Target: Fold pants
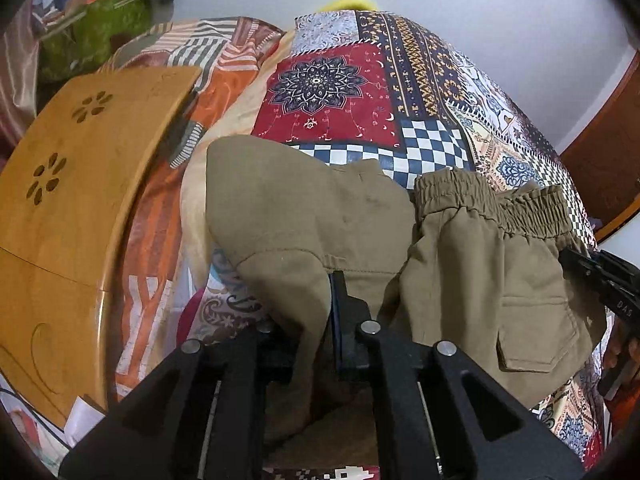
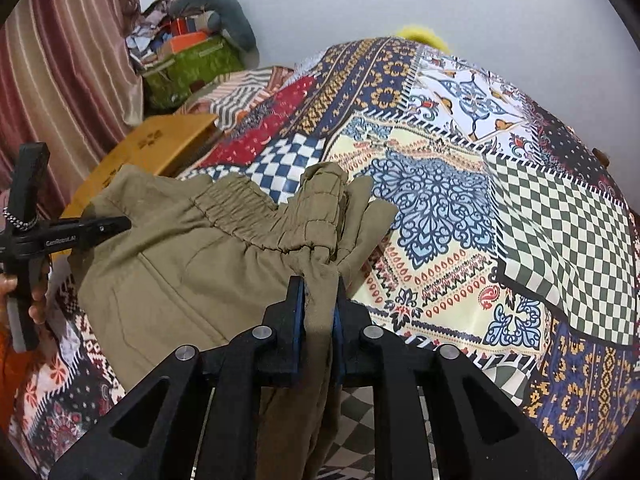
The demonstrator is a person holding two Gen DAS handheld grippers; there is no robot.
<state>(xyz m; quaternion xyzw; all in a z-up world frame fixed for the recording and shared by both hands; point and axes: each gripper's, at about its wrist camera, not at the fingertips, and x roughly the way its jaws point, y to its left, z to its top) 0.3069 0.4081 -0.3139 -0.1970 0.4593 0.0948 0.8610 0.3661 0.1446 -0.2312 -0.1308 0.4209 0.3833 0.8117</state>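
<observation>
Left wrist view: my left gripper (image 1: 320,300) is pinched on a fold of the pants (image 1: 312,216); one dark finger (image 1: 340,304) shows against the khaki cloth, and its partner is, I think, hidden behind the fabric. The pants are held up over the bed, with the elastic waistband (image 1: 492,204) at far right and a flap pocket (image 1: 536,336) hanging below it. At the right edge the right gripper (image 1: 600,280) meets the cloth's side. A wooden tray (image 1: 80,184) with flower-shaped cut-outs lies to the left on a striped blanket (image 1: 224,60).

Right wrist view: my right gripper (image 2: 319,312) is pressed together on a bunched strip of the pants (image 2: 180,264), the cloth passing between its blue-padded fingers (image 2: 296,320) and hanging toward the near edge. The waistband (image 2: 248,208) runs from the grip leftward and away. At far left the left gripper (image 2: 80,232) touches the opposite edge of the cloth, so the garment is stretched between my two tools. Beneath and to the right spreads the patchwork bedspread (image 2: 460,200) in chequered and floral panels. The tray (image 2: 172,136) sits beyond the pants on the left; a green box (image 2: 192,68) of clutter stands at the far left by the curtain (image 2: 60,80), against the pale wall (image 2: 320,0).
</observation>
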